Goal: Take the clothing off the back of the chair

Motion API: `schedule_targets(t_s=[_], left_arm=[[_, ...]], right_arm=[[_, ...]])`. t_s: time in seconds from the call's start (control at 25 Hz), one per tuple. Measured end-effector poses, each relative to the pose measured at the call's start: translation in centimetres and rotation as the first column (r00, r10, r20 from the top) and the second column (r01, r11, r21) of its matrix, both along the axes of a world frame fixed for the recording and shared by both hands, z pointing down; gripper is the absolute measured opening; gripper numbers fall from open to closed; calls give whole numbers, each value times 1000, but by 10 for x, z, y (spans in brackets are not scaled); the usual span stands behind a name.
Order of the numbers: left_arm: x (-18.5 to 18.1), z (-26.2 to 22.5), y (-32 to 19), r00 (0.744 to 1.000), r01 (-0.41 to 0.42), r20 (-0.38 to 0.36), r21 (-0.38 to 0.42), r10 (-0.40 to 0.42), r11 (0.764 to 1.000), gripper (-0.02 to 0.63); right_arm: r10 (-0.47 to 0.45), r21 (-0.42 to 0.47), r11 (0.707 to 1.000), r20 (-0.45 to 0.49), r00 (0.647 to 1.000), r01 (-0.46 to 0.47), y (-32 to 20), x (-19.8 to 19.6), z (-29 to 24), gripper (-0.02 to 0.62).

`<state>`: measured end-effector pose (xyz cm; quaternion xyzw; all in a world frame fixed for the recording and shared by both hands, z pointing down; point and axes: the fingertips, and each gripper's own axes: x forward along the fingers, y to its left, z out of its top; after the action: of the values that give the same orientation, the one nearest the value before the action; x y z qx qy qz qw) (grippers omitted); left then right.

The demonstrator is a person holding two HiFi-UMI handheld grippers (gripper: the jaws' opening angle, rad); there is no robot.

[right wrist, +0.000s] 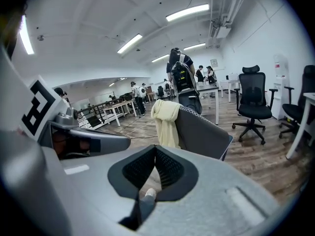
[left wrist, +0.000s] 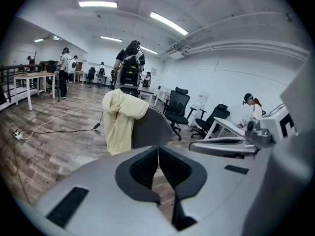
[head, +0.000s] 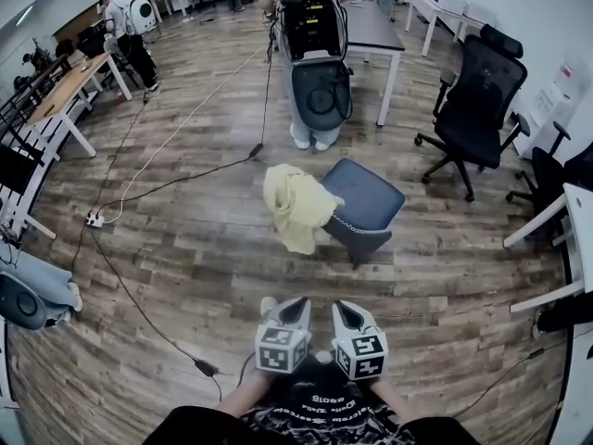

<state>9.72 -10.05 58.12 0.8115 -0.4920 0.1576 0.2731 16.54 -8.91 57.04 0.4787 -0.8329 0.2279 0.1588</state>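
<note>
A pale yellow garment (head: 295,207) hangs over the back of a dark grey chair (head: 369,200) in the middle of the wooden floor. Both grippers sit side by side at the bottom of the head view, well short of the chair and pointing toward it. My left gripper (head: 298,304) is shut and empty, and so is my right gripper (head: 340,307). In the left gripper view the garment (left wrist: 120,119) covers the left side of the chair back (left wrist: 152,129), beyond the shut gripper (left wrist: 158,154). The right gripper view shows the garment (right wrist: 166,119) and chair (right wrist: 206,132) past the shut gripper (right wrist: 156,154).
A person wearing a backpack (head: 315,54) stands just beyond the chair, beside a white-legged table (head: 378,28). A black office chair (head: 477,100) stands at the right. Cables (head: 176,182) and a power strip (head: 94,219) lie on the floor at the left. Desks (head: 65,91) line the left wall.
</note>
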Motion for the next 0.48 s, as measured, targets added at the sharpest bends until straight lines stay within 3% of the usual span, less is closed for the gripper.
schedule_targets(t_s=[0.48], left_arm=[[-45,-9,-89,996,-92,-10,9,92,996,15]], right_arm=[[76,9,997,-13,997,-76,-80,-54,-3,5]])
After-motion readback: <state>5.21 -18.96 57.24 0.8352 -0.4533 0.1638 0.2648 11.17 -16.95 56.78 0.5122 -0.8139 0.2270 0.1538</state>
